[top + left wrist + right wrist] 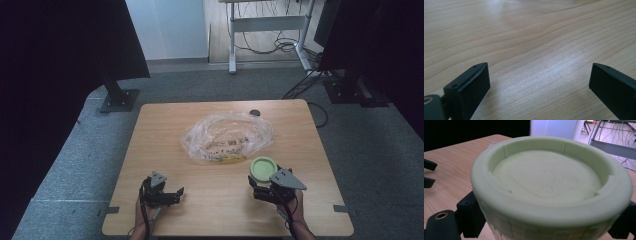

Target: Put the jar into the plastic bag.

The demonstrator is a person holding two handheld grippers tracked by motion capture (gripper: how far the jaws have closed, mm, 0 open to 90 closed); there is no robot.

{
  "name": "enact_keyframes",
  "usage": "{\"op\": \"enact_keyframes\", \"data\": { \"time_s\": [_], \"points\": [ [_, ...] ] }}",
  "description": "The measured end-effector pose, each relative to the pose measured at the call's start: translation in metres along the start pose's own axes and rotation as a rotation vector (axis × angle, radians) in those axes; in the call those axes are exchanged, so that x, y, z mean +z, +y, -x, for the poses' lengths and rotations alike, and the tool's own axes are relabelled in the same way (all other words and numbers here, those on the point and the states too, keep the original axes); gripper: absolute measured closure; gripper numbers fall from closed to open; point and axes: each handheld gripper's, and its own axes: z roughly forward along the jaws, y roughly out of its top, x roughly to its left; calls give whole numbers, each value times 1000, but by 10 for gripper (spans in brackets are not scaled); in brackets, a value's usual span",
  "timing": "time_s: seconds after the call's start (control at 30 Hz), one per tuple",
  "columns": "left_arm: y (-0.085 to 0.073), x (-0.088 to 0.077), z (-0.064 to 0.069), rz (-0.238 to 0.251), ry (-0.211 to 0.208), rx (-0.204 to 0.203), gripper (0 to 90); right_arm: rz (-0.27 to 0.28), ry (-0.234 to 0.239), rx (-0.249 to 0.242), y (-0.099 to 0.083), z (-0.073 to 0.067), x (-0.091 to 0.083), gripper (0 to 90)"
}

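My right hand-held gripper [257,188] is black with a grey plate on top. The lid [551,185] between its jaws is pale green, matte, one shade all over; faint raised lines curve across its inner face, and a row of small embossed shapes runs round its outer wall. My left hand-held gripper [176,194] is black too, jaws plain and dull. The tabletop [529,40] is light wood, tan, with fine wavy grain and a pale sheen. The plastic bag [227,136] is clear, crinkled, with dark print and a yellow patch at its near edge. The floor [370,150] is grey.
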Motion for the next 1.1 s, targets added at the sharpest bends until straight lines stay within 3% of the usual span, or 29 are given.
{"op": "enact_keyframes", "data": {
  "time_s": [0.3,1.1],
  "points": [
    [0,0,0,-4,-6,1,31,-12,-9,-8,9,1,2,111],
    [1,1,0,-14,-9,4,32,23,-20,-8,49,6,7,111]
  ]
}}
